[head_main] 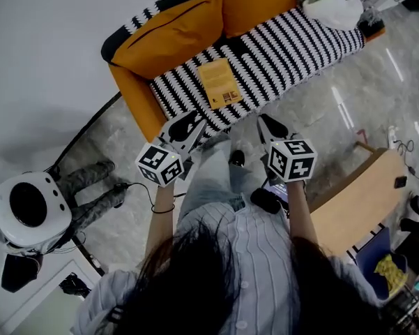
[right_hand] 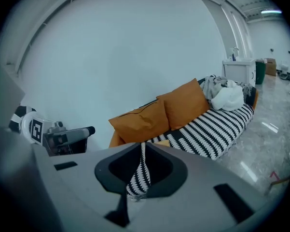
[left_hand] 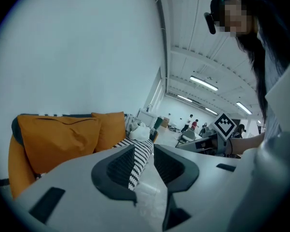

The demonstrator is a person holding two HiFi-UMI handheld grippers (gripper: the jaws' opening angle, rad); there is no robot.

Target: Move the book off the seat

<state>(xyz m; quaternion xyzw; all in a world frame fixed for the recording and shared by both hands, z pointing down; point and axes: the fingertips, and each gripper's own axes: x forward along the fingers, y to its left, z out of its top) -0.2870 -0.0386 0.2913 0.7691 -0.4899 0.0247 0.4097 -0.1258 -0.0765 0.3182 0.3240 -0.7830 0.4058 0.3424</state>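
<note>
Book (head_main: 219, 82) on striped seat (head_main: 286, 47) near orange cushions (head_main: 174, 30); left gripper (head_main: 190, 125) slightly parted, right gripper (head_main: 270, 126) closed.

Striped sofa (head_main: 293, 44), orange cushions (head_main: 171, 37), marble floor (head_main: 321, 121)

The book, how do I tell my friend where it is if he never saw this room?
Find the sofa with the black-and-white striped seat against the white wall. The book lies flat on those stripes, in front of the orange cushions. It is thin, small and yellow, while the cushions are big and puffy.
</note>
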